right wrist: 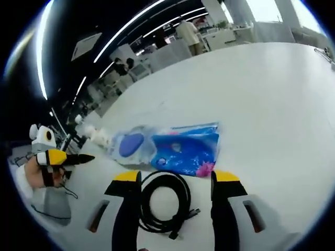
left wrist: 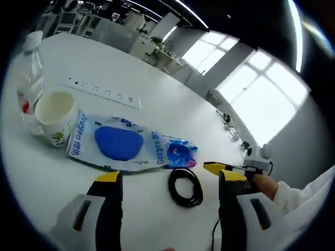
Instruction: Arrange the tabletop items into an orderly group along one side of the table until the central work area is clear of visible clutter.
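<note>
Both sets of jaws stand apart and empty. The right gripper (right wrist: 175,180) straddles the coiled cable (right wrist: 163,205) lying flat on the worktop (right wrist: 272,89) — likely lined up to take it. The left gripper (left wrist: 170,180) hovers near the same cable (left wrist: 186,186). Just beyond it lie two blue packets (left wrist: 112,142) end to end, long axis running toward the cup (left wrist: 54,116) and bottle (left wrist: 30,78) — already a rough row. A power strip (left wrist: 102,92) lies behind.

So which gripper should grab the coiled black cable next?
Right, probably. The coiled black cable lies between the open jaws of the right gripper, while the left gripper has it off-centre, nearer one jaw.
</note>
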